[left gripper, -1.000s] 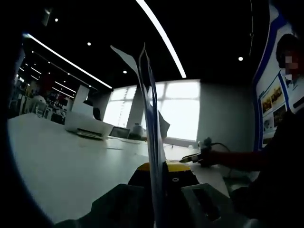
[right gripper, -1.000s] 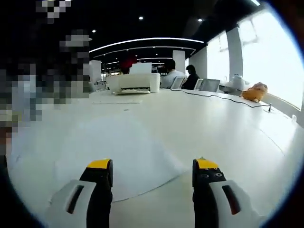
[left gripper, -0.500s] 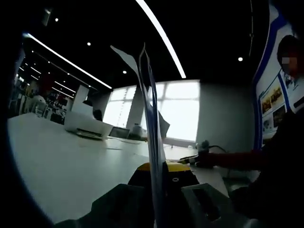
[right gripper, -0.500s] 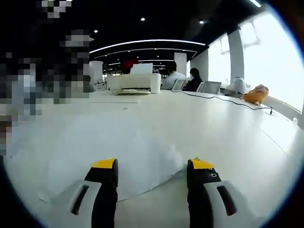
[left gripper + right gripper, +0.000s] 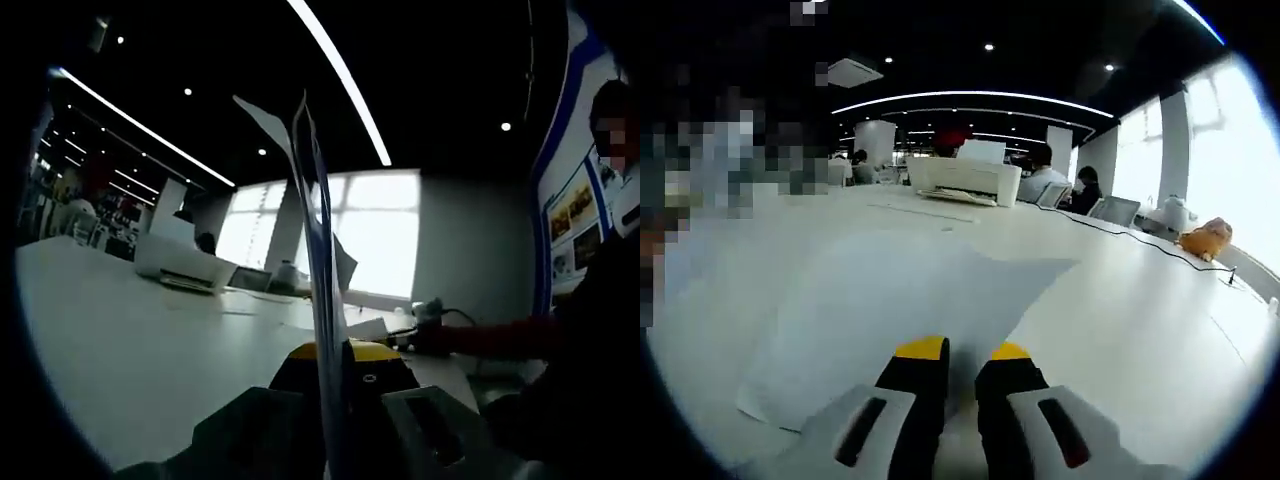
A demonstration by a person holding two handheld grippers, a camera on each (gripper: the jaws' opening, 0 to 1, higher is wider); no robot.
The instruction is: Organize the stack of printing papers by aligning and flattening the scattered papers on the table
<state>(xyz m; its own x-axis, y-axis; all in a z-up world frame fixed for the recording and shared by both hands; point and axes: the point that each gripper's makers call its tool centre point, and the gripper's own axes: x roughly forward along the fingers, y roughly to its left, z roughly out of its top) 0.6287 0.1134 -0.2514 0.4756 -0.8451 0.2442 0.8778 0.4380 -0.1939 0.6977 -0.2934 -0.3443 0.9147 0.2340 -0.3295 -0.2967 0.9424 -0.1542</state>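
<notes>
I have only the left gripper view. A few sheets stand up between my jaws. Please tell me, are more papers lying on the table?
Observer: Yes. In the right gripper view, loose papers lie flat on the white table, spread unevenly.
Operator: Where is the right gripper?
Observer: The right gripper sits at the near edge of those papers, jaws nearly closed.
Operator: Anything behind the papers?
Observer: A white printer stands farther back, with people seated past it.
</notes>
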